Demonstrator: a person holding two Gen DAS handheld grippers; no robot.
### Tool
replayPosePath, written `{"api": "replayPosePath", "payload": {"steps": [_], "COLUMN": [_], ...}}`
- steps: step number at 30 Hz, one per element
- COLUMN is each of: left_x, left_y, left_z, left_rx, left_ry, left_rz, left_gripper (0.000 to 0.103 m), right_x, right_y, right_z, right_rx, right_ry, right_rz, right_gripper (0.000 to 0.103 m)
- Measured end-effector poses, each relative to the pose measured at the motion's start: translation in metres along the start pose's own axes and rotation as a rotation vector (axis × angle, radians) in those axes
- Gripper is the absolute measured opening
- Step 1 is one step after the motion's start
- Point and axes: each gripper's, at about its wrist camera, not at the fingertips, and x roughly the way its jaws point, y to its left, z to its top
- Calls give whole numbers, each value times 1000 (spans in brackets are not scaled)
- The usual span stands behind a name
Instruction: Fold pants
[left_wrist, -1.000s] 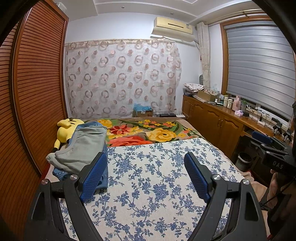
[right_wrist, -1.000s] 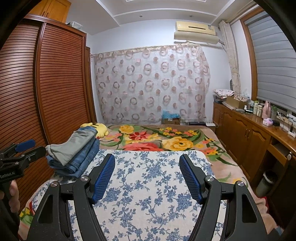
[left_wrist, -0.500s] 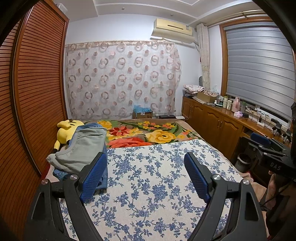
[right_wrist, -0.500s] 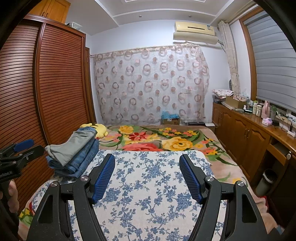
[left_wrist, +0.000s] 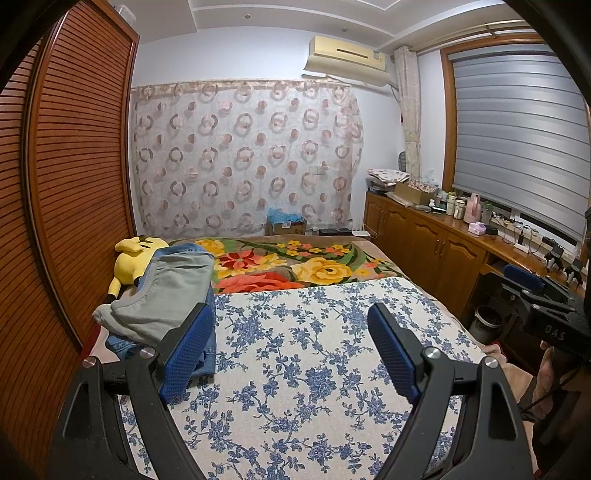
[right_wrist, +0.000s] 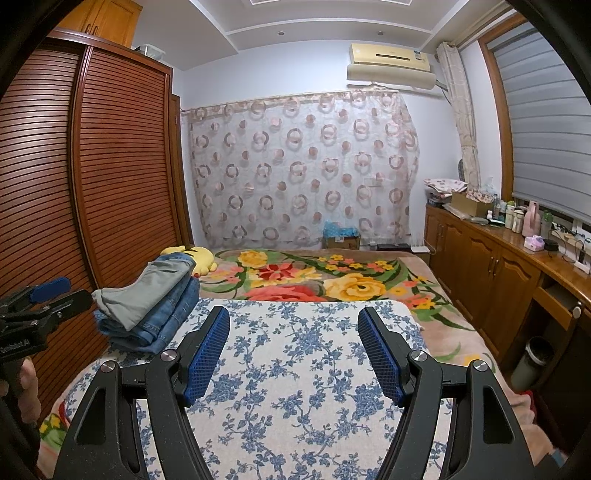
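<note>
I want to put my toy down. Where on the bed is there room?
The blue-flowered sheet is bare from the folded pants pile across to its right edge. The flowery blanket behind is free too. The left edge is crowded: pile and yellow plush.

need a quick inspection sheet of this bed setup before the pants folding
surface: blue-flowered sheet over a flowered blanket, bare in the middle
job's things: stack of pants, grey pair above jeans, at the left edge
clutter: yellow plush toy behind the stack
grippers: left gripper and right gripper open, empty
cables: power strip with cords on the sideboard
surroundings: wardrobe, curtain, bin
</note>
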Motion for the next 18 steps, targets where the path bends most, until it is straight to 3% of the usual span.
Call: {"api": "replayPosePath", "payload": {"steps": [18], "left_x": [0], "left_y": [1], "left_z": [0], "left_rx": [-1], "left_ry": [-2], "left_rz": [-1], "left_gripper": [86], "right_x": [0], "right_y": [0], "right_z": [0], "right_rx": [0], "right_ry": [-2], "right_rz": [1], "right_gripper": [74]}}
